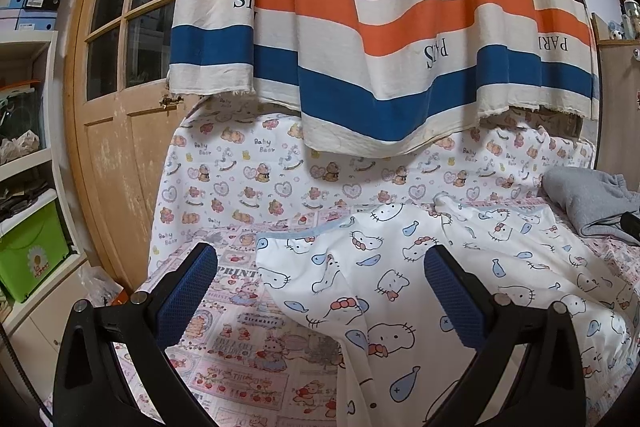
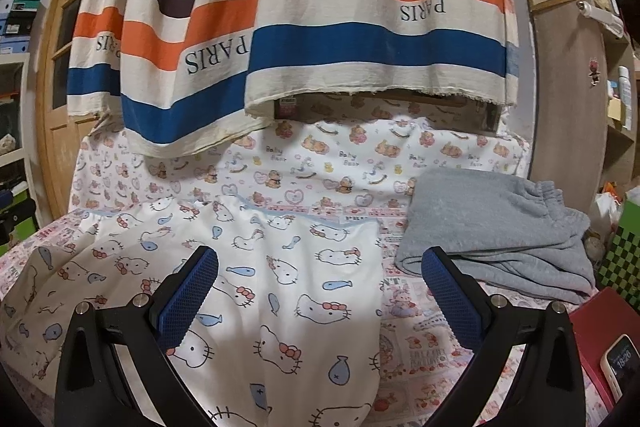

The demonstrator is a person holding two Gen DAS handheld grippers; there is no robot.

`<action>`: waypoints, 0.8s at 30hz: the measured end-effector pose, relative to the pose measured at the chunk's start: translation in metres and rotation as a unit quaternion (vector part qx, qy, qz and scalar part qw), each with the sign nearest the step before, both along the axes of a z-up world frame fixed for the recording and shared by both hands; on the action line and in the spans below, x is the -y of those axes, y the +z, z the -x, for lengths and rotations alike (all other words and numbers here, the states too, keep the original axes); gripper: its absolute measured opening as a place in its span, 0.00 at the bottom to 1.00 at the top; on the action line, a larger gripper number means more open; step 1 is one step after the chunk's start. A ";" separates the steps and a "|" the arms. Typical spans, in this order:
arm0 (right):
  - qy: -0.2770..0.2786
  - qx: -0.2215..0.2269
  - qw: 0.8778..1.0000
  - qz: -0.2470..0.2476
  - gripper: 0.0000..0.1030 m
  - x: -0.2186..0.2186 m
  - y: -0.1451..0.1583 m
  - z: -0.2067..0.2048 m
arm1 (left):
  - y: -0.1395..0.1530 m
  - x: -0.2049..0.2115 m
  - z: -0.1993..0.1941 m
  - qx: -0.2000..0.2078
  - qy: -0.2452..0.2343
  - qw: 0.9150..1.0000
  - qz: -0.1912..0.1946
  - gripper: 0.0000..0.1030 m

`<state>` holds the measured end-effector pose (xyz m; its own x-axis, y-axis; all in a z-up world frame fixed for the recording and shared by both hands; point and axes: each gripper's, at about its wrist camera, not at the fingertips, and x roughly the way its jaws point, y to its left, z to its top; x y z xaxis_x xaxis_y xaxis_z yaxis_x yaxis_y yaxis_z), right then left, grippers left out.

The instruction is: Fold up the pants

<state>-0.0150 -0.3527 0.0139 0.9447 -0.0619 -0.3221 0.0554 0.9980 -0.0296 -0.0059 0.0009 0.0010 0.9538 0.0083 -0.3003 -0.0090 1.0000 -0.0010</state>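
Note:
White pants with a cat-and-fish print (image 1: 400, 279) lie spread flat on the printed bed sheet (image 1: 240, 339); they also show in the right wrist view (image 2: 280, 275). My left gripper (image 1: 320, 291) is open and empty, hovering over the pants' left edge. My right gripper (image 2: 320, 291) is open and empty, above the pants' right edge. A folded grey garment (image 2: 496, 227) lies on the bed to the right of the pants; it also shows in the left wrist view (image 1: 584, 199).
A striped curtain (image 1: 380, 27) hangs over the bed's far side. A wooden door (image 1: 116, 107) and shelves with a green bin (image 1: 32, 251) stand left. A phone (image 2: 622, 359) on a red box (image 2: 592, 319) and a wooden cabinet (image 2: 568, 99) are right.

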 end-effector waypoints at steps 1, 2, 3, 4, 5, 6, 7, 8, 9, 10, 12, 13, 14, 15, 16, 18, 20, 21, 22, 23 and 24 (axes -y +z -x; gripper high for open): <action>-0.002 0.002 1.000 -0.001 0.99 0.001 0.000 0.001 | 0.000 0.000 0.000 0.000 0.001 1.000 0.000 1.00; -0.002 0.004 1.000 -0.003 0.99 0.001 0.001 0.002 | 0.000 0.000 -0.001 0.000 0.005 1.000 0.001 1.00; 0.000 0.007 1.000 -0.006 0.99 0.002 0.001 0.004 | 0.000 -0.001 -0.002 -0.002 0.010 1.000 0.001 1.00; 0.001 0.011 1.000 -0.008 0.99 0.003 0.002 0.005 | -0.001 -0.001 -0.004 -0.004 0.015 1.000 0.001 1.00; 0.004 0.015 1.000 -0.008 0.99 0.003 0.002 0.007 | -0.001 -0.002 -0.005 -0.007 0.019 1.000 0.002 1.00; 0.006 0.018 1.000 -0.008 0.99 0.003 0.003 0.008 | -0.001 -0.002 -0.007 -0.010 0.020 1.000 0.003 1.00; 0.006 0.020 1.000 -0.005 0.99 0.002 0.004 0.009 | -0.002 -0.003 -0.008 -0.014 0.018 1.000 0.005 1.00; 0.001 0.016 1.000 -0.001 0.99 0.001 0.003 0.008 | -0.002 -0.004 -0.008 -0.016 0.011 1.000 0.008 1.00; -0.002 0.013 1.000 0.002 0.99 0.000 0.003 0.008 | -0.003 -0.004 -0.008 -0.015 0.001 1.000 0.012 1.00; -0.003 0.009 1.000 0.004 0.99 0.000 0.003 0.007 | -0.002 -0.005 -0.006 -0.012 -0.007 1.000 0.016 1.00; -0.001 0.005 1.000 0.004 0.99 0.000 0.002 0.006 | -0.001 -0.006 -0.002 0.001 -0.014 1.000 0.022 1.00; -0.001 0.004 1.000 0.003 0.99 0.000 0.002 0.006 | 0.000 -0.006 0.001 0.009 -0.015 1.000 0.024 1.00; -0.001 0.002 1.000 0.003 0.99 0.000 0.002 0.005 | 0.001 -0.007 0.004 0.017 -0.017 0.999 0.026 1.00; -0.002 0.001 1.000 0.002 0.99 0.000 0.002 0.004 | 0.002 -0.007 0.007 0.024 -0.018 0.999 0.027 1.00; -0.012 0.001 1.000 -0.001 0.99 0.001 0.002 0.004 | 0.003 -0.006 0.008 0.027 -0.017 0.999 0.025 1.00; -0.030 0.007 1.000 -0.007 0.99 0.003 0.002 0.005 | 0.003 -0.004 0.008 0.025 -0.012 1.000 0.015 1.00; -0.040 0.016 0.999 -0.023 0.99 0.007 0.004 0.006 | 0.004 -0.002 0.009 0.027 -0.016 0.999 0.012 1.00; -0.041 0.016 0.999 -0.030 0.99 0.008 0.005 0.006 | 0.004 -0.001 0.011 0.030 -0.015 0.999 0.010 1.00; -0.039 0.014 0.998 -0.037 0.99 0.009 0.006 0.006 | 0.005 0.000 0.012 0.035 -0.011 0.999 0.007 1.00; -0.036 0.011 0.999 -0.039 0.99 0.010 0.007 0.005 | 0.005 0.000 0.014 0.038 -0.005 0.999 0.004 1.00; -0.035 0.010 0.999 -0.037 0.99 0.010 0.009 0.006 | 0.006 0.001 0.015 0.037 0.000 0.999 0.001 1.00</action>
